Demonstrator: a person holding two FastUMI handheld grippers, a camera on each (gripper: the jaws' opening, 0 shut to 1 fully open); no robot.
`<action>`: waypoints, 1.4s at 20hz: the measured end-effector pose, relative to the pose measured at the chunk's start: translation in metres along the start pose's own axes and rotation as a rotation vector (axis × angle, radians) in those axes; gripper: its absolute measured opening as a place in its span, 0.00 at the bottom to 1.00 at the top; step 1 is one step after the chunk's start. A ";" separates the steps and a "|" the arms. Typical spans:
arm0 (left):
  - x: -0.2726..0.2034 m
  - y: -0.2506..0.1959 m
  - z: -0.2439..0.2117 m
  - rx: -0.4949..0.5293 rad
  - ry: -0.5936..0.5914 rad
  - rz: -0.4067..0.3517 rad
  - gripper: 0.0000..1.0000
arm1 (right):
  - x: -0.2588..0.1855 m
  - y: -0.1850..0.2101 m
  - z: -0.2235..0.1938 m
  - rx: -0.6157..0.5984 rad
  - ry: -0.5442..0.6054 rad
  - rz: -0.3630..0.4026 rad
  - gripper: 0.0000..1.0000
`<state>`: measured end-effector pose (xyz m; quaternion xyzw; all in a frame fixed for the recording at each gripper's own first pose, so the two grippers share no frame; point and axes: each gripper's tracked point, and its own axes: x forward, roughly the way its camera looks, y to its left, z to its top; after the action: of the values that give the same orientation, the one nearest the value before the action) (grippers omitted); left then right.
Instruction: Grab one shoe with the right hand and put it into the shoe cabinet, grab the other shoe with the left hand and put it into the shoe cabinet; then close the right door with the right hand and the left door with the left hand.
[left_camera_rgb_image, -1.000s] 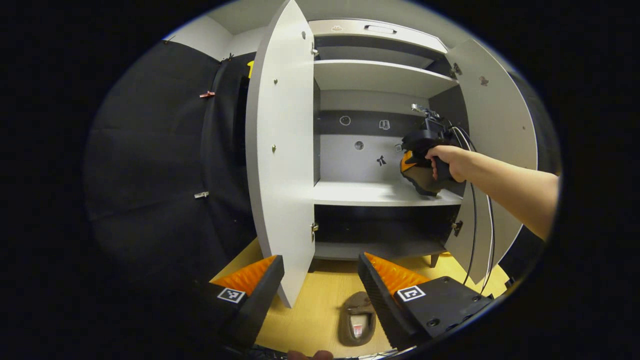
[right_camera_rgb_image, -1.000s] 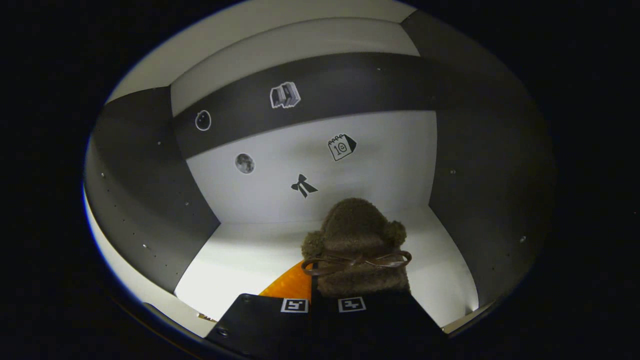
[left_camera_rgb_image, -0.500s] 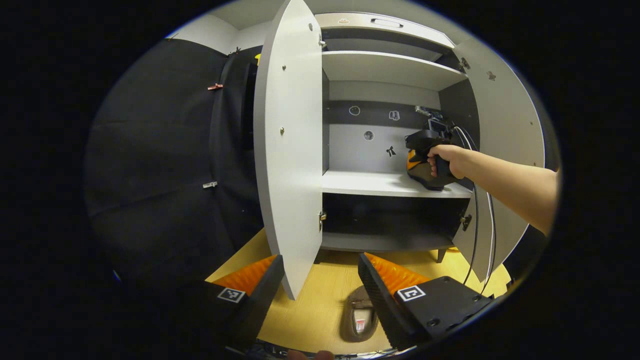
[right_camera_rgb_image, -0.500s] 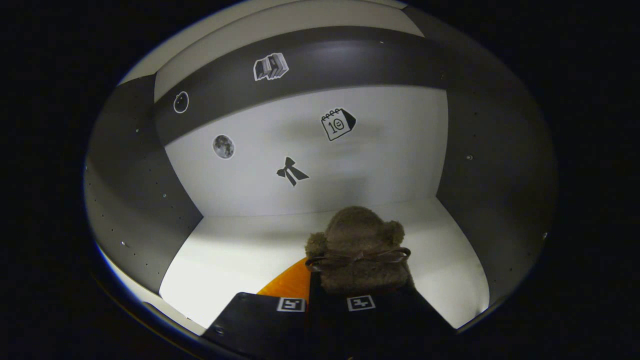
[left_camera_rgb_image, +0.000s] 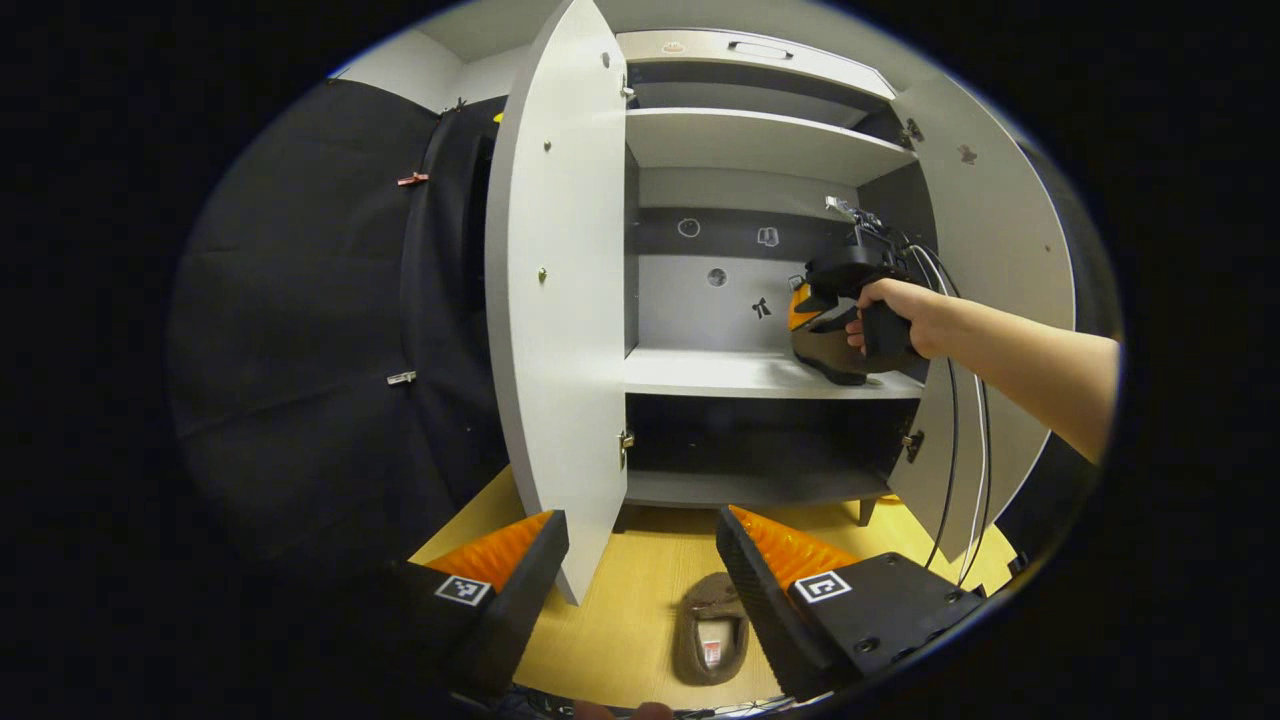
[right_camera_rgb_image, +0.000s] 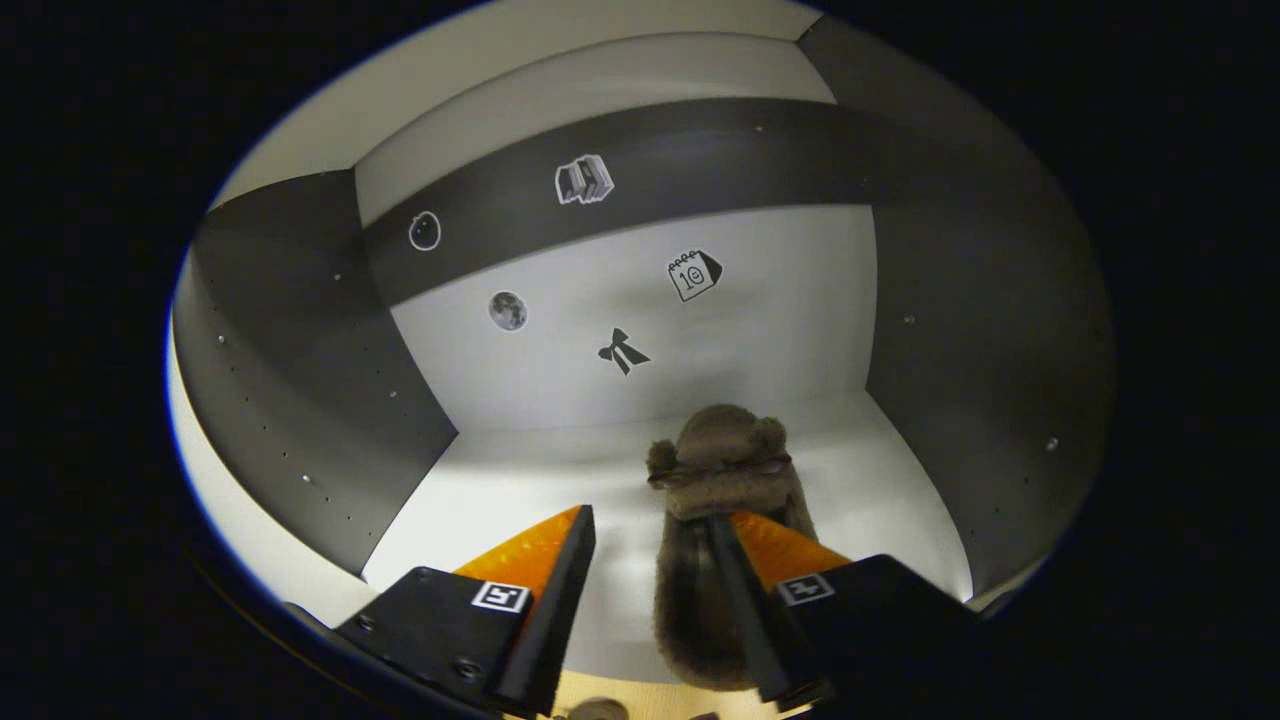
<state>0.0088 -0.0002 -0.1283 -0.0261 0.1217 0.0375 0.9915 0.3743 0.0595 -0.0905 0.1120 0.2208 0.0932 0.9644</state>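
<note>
Between my right gripper's (right_camera_rgb_image: 650, 560) now parted jaws the first shoe (right_camera_rgb_image: 715, 500) sits released on the cabinet shelf (right_camera_rgb_image: 520, 490), so next my left gripper (left_camera_rgb_image: 640, 560), jaws wide, takes the second shoe (left_camera_rgb_image: 712, 628) lying just below them.

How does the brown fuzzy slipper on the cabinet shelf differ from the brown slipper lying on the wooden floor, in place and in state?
The brown fuzzy slipper on the shelf sits inside the white shoe cabinet; the brown slipper on the floor lies on the yellow wooden floor, outside it. The shelf slipper lies at the open right gripper; the floor slipper lies below the open left gripper, untouched. Both are brown, and neither is gripped.
</note>
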 end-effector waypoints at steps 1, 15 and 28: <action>-0.001 -0.002 -0.002 0.005 0.005 -0.013 0.94 | -0.010 0.000 0.002 0.008 -0.023 0.003 0.82; 0.013 -0.038 -0.107 0.001 0.187 -0.244 0.94 | -0.233 0.012 -0.016 -0.141 -0.381 0.017 0.98; 0.114 -0.067 -0.262 0.029 0.481 -0.303 0.60 | -0.337 -0.027 -0.039 -0.127 -0.376 -0.034 0.98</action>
<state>0.0618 -0.0749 -0.4069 -0.0378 0.3489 -0.1199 0.9287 0.0620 -0.0364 0.0052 0.0627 0.0322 0.0680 0.9952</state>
